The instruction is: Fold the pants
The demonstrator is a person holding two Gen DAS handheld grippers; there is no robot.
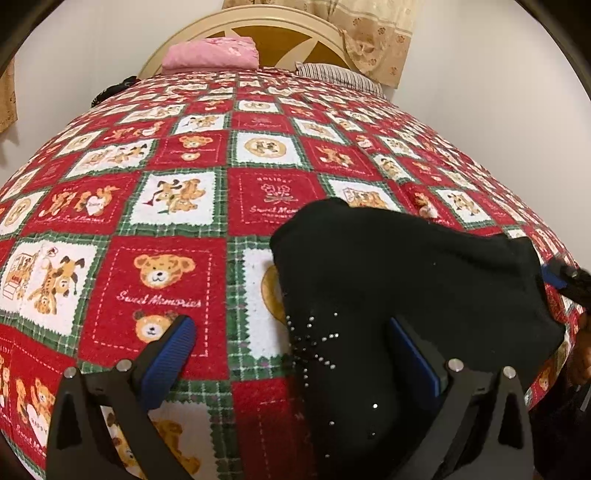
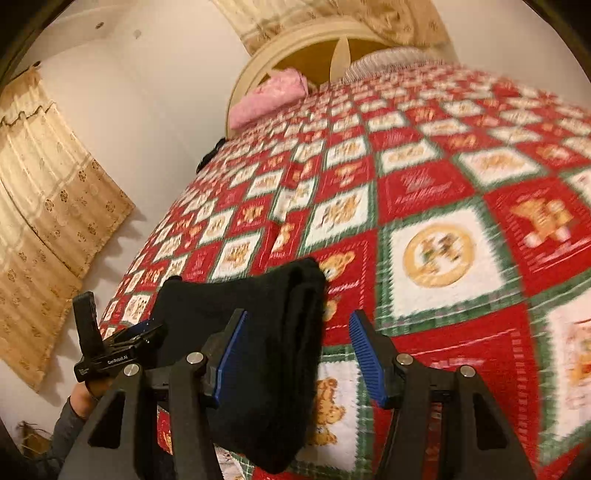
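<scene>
The black pants (image 2: 266,354), soft and limp, lay folded between the right gripper (image 2: 295,350)'s half-open fingers, ungripped; the thick folded edge looked best to pinch. The left gripper (image 1: 291,354) stood wide open, empty.

My right view is smeared: the quilt (image 2: 436,206) prints blur past reading. The pants (image 2: 280,332) run off the bottom edge, covering quilt. My left fingers (image 2: 144,328) sit half behind them there.

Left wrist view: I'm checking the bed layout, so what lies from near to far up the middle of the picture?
Black pants → teddy-bear blanket → pink folded cloth → cream headboard.
</scene>
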